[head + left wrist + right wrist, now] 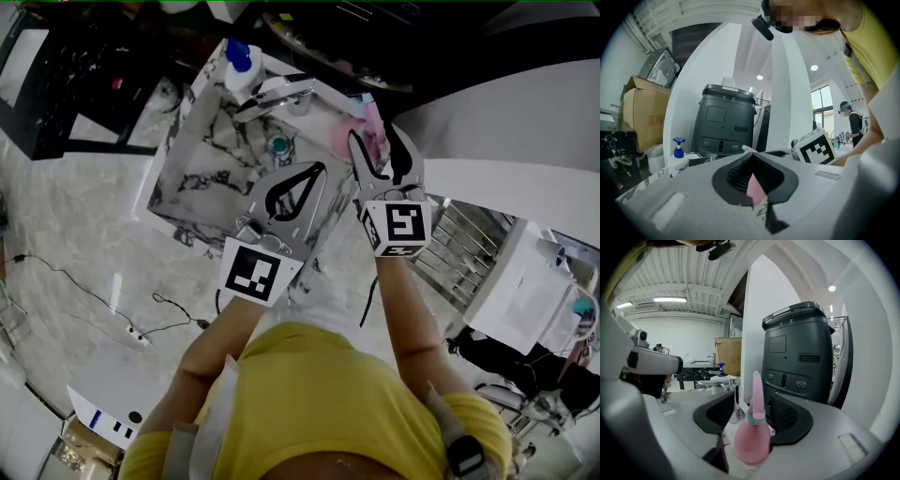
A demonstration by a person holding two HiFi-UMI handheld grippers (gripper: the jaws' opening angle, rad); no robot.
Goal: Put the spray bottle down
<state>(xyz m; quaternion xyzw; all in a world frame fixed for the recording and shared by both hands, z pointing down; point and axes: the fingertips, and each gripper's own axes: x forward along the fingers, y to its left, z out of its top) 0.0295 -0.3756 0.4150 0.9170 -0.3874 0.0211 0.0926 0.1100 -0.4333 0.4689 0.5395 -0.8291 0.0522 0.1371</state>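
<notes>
Pink spray bottle (752, 439) stands upright between the right gripper's (752, 398) 2 parted jaws. The left gripper's (751, 155) jaws are together.

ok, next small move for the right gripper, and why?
Probably draw the right gripper straight back, clear of the pink spray bottle. Its jaws stand apart on either side of the bottle, which appears to stand upright on the marble counter, so it looks released.
</notes>
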